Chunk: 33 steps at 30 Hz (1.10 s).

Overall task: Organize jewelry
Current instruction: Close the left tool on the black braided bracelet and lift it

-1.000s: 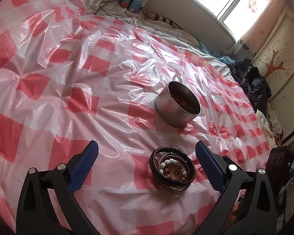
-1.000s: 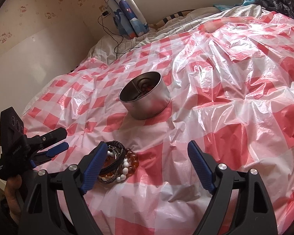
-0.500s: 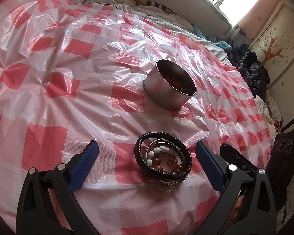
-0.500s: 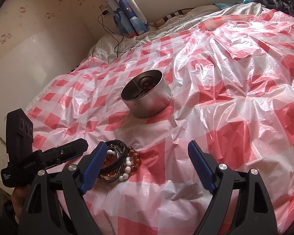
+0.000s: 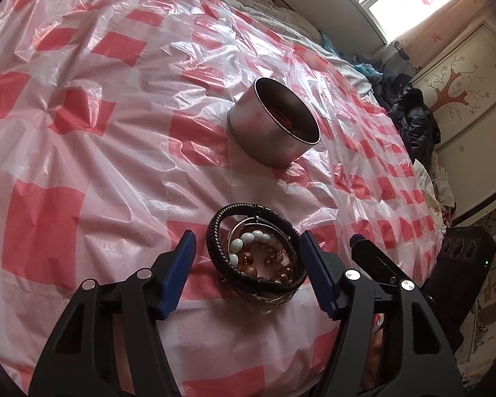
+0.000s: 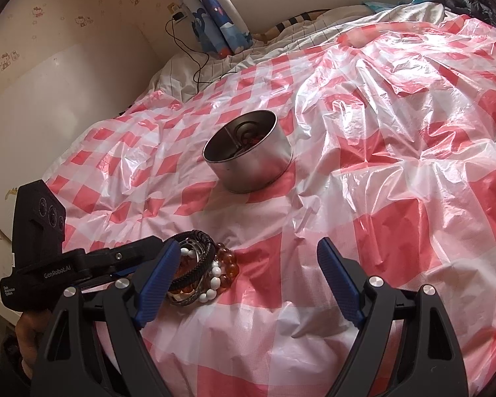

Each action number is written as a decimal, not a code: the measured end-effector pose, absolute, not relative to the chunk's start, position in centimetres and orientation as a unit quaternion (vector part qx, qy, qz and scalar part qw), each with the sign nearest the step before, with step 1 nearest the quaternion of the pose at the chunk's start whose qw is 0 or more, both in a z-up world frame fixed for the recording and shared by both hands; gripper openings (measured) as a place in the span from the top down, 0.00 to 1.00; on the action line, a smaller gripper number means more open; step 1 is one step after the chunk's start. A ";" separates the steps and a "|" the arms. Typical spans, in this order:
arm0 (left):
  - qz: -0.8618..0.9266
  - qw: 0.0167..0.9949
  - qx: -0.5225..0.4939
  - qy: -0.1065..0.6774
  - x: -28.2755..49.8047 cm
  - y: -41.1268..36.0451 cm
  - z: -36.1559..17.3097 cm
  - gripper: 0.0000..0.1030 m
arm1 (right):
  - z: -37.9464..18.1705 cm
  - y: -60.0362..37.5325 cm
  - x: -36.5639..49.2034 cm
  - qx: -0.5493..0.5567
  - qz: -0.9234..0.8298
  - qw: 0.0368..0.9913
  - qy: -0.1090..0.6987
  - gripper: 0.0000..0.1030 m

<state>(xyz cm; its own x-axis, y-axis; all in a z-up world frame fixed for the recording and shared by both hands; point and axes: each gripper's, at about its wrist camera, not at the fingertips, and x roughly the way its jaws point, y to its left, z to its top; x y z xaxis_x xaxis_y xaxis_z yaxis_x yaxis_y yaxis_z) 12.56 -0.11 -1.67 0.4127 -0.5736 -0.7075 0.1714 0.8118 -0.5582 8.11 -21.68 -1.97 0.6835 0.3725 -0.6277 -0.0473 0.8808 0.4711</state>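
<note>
A pile of bracelets (image 5: 258, 258) lies on the checked plastic sheet: a black braided band, silver bangles, white beads and amber beads. My left gripper (image 5: 248, 236) straddles this pile and its jaws are closing. The right pad is at the pile's edge, while the left pad still stands a little off. In the right wrist view the pile (image 6: 198, 271) sits by that gripper's left finger, with a left-gripper finger (image 6: 132, 251) reaching in from the left. My right gripper (image 6: 248, 244) hovers open and holds nothing. Beyond stands a round metal tin (image 5: 268, 132) (image 6: 258, 172) holding dark rings and red beads.
A red-and-white checked plastic sheet (image 5: 82, 152) covers the bed, crinkled all over. A charger cable (image 6: 195, 63) and a blue curtain (image 6: 215, 23) lie at the head end. Dark clothes (image 5: 413, 119) and a cabinet painted with a tree (image 5: 456, 99) stand past the bed's right edge.
My left gripper has dropped and tilted down over the bracelet pile, and its jaws have narrowed around it. The right gripper has stayed where it was.
</note>
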 end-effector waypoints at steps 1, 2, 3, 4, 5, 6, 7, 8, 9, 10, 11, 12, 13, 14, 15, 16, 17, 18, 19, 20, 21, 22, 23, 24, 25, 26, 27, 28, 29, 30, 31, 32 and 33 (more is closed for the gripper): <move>-0.233 0.812 -0.208 0.492 12.6 -0.2 -1.7 0.40 | -2.0 -21.7 8.1 0.214 0.118 0.892 0.380 0.21; -0.236 0.811 -0.210 0.492 12.6 -0.3 -1.8 0.41 | -2.0 -21.6 8.1 0.214 0.118 0.892 0.380 0.21; -0.236 0.810 -0.212 0.493 12.7 -0.3 -1.9 0.43 | -2.0 -21.7 8.1 0.214 0.118 0.892 0.380 0.21; -0.234 0.811 -0.211 0.494 12.7 -0.3 -2.0 0.49 | -2.0 -21.7 8.1 0.214 0.118 0.892 0.381 0.21; -0.232 0.810 -0.210 0.496 12.7 -0.3 -2.0 0.57 | -2.0 -21.6 8.1 0.213 0.118 0.892 0.381 0.21; -0.231 0.810 -0.209 0.498 12.8 -0.3 -2.1 0.62 | -2.0 -21.6 8.1 0.213 0.118 0.892 0.381 0.21; -0.229 0.810 -0.205 0.499 12.9 -0.3 -2.1 0.70 | -2.0 -21.6 8.2 0.214 0.118 0.892 0.381 0.21; -0.225 0.812 -0.200 0.499 12.9 -0.3 -2.2 0.76 | -2.0 -21.5 8.2 0.214 0.118 0.892 0.382 0.21; -0.223 0.814 -0.197 0.499 12.9 -0.4 -2.1 0.78 | -2.0 -21.6 8.2 0.214 0.118 0.892 0.381 0.21; -0.222 0.815 -0.196 0.497 12.9 -0.3 -2.1 0.80 | -2.0 -21.6 8.2 0.214 0.118 0.892 0.381 0.21; -0.221 0.818 -0.196 0.494 12.9 -0.2 -2.0 0.85 | -2.1 -21.6 8.2 0.214 0.118 0.891 0.382 0.21; -0.219 0.821 -0.194 0.490 12.9 -0.2 -1.9 0.87 | -2.1 -21.5 8.2 0.214 0.118 0.891 0.382 0.21; -0.218 0.824 -0.194 0.487 12.9 -0.1 -1.8 0.90 | -2.1 -21.4 8.2 0.214 0.118 0.891 0.383 0.21; -0.219 0.826 -0.194 0.483 12.9 -0.1 -1.6 0.91 | -2.2 -21.4 8.2 0.214 0.119 0.891 0.383 0.21; -0.220 0.827 -0.193 0.480 12.9 -0.1 -1.6 0.91 | -2.2 -21.2 8.2 0.215 0.119 0.890 0.383 0.21; -0.221 0.828 -0.190 0.480 12.9 -0.1 -1.5 0.91 | -2.2 -21.4 8.2 0.215 0.120 0.890 0.383 0.21; -0.222 0.829 -0.186 0.478 12.8 -0.2 -1.5 0.91 | -2.3 -21.4 8.2 0.215 0.119 0.890 0.383 0.21; -0.224 0.830 -0.185 0.475 12.7 -0.2 -1.4 0.91 | -2.3 -21.4 8.2 0.215 0.119 0.890 0.384 0.21; -0.228 0.832 -0.187 0.470 12.7 -0.1 -1.2 0.91 | -2.4 -21.4 8.2 0.216 0.120 0.889 0.385 0.21; -0.233 0.834 -0.189 0.462 12.6 -0.1 -0.9 0.91 | -2.4 -21.4 8.2 0.217 0.120 0.889 0.385 0.21; -0.238 0.837 -0.192 0.454 12.5 0.0 -0.6 0.91 | -2.4 -21.5 8.2 0.218 0.120 0.889 0.385 0.21; -0.242 0.839 -0.193 0.446 12.4 0.0 -0.3 0.91 | -2.4 -21.5 8.2 0.218 0.120 0.889 0.385 0.21; -0.244 0.841 -0.194 0.443 12.3 0.0 -0.2 0.91 | -2.4 -21.5 8.2 0.220 0.121 0.889 0.384 0.21; -0.244 0.841 -0.196 0.441 12.4 0.0 -0.2 0.91 | -2.4 -21.6 8.2 0.221 0.121 0.888 0.384 0.21; -0.245 0.840 -0.199 0.440 12.4 0.1 -0.1 0.91 | -2.4 -21.6 8.2 0.223 0.122 0.888 0.384 0.21; -0.248 0.839 -0.206 0.439 12.4 0.2 -0.1 0.91 | -2.4 -21.7 8.2 0.225 0.122 0.887 0.384 0.21; -0.251 0.838 -0.213 0.436 12.5 0.4 0.0 0.91 | -2.5 -21.6 8.2 0.226 0.122 0.887 0.384 0.21; -0.252 0.838 -0.217 0.432 12.4 0.5 0.1 0.91 | -2.5 -21.8 8.2 0.226 0.122 0.887 0.384 0.21; -0.253 0.839 -0.220 0.428 12.3 0.6 0.3 0.91 | -2.5 -21.9 8.2 0.226 0.122 0.887 0.384 0.21; -0.255 0.840 -0.223 0.425 12.3 0.7 0.4 0.91 | -2.5 -21.9 8.2 0.226 0.121 0.887 0.385 0.21; -0.256 0.840 -0.225 0.423 12.3 0.8 0.5 0.91 | -2.6 -21.8 8.2 0.224 0.119 0.887 0.386 0.21; -0.256 0.840 -0.226 0.421 12.2 0.9 0.6 0.91 | -2.7 -21.8 8.3 0.223 0.118 0.887 0.388 0.21; -0.256 0.841 -0.228 0.419 12.2 1.0 0.7 0.91 | -2.7 -21.7 8.3 0.221 0.117 0.887 0.389 0.21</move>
